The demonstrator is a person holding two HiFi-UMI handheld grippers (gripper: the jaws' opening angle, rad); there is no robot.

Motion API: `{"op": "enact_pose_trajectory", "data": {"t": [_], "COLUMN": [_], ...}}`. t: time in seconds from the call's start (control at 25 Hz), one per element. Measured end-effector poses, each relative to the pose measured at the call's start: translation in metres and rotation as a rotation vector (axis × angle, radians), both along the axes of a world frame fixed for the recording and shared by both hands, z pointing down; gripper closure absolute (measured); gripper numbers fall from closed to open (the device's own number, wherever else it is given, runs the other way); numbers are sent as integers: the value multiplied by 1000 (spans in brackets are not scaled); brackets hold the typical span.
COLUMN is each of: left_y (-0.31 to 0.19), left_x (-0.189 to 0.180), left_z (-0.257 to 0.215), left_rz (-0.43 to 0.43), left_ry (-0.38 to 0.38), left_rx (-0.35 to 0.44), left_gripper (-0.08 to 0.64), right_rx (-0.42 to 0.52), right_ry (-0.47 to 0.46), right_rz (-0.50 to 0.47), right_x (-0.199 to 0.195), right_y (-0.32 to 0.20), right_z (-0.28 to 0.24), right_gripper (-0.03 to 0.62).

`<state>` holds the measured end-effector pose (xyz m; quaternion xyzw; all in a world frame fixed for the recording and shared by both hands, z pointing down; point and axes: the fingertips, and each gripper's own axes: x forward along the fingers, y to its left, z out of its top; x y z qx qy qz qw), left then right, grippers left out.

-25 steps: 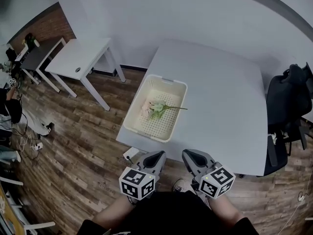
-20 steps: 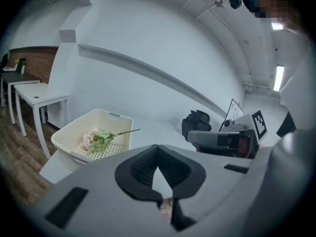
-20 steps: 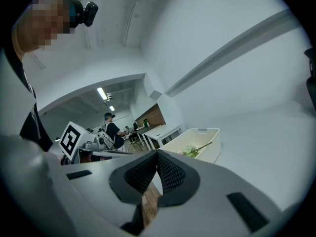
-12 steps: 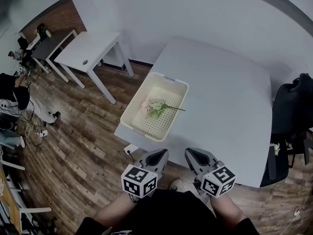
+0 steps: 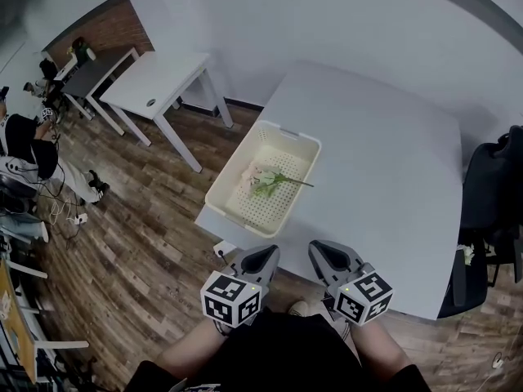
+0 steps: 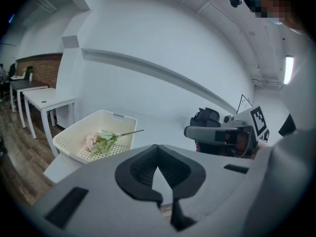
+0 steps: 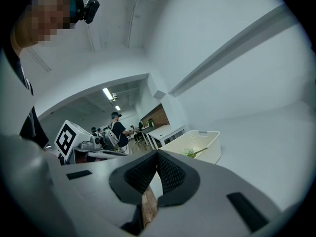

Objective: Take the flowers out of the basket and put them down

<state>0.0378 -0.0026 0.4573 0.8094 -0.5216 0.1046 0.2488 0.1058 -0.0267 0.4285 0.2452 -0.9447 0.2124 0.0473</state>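
A cream perforated basket (image 5: pixel 237 207) sits on the near left corner of the big white table (image 5: pixel 384 162). In it lies a spray of pale pink flowers (image 5: pixel 263 178) with green leaves, its stem pointing right. Both grippers hover side by side before the table's near edge, short of the basket. My left gripper (image 5: pixel 260 257) is shut and empty, and so is my right gripper (image 5: pixel 320 251). The left gripper view shows its jaws (image 6: pixel 158 147) met, with the basket (image 6: pixel 69 142) and flowers (image 6: pixel 101 141) ahead left. The right gripper (image 7: pixel 157 153) faces the basket (image 7: pixel 207 149) ahead.
A small white table (image 5: pixel 159 84) and a dark desk (image 5: pixel 90 68) stand at the back left, over wooden floor. A seated person (image 5: pixel 24 149) is at far left. A black chair with a bag (image 5: pixel 490 202) stands at the table's right side.
Both grippers have edged a little toward the table, still shut. The head view has swung slightly. Basket and flowers lie as before.
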Motion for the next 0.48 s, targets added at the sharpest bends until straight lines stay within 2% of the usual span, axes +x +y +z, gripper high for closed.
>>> {"op": "enact_pose_trajectory", "data": {"t": [0.24,0.48], "left_y": [-14,-39], "left_x": [-17,-34], "left_z": [-1,-5], "left_rz": [27,116], "left_ry": [-9,-15], "left_rx": [-1,7], "left_gripper": [554,554], "right_rx": [25,29], "right_ry": [25,41], "right_rz": [34,112], "right_x": [-15,-33], "right_y": [-13,-37], "right_z": [-4,-4], "right_gripper": [571,571]}}
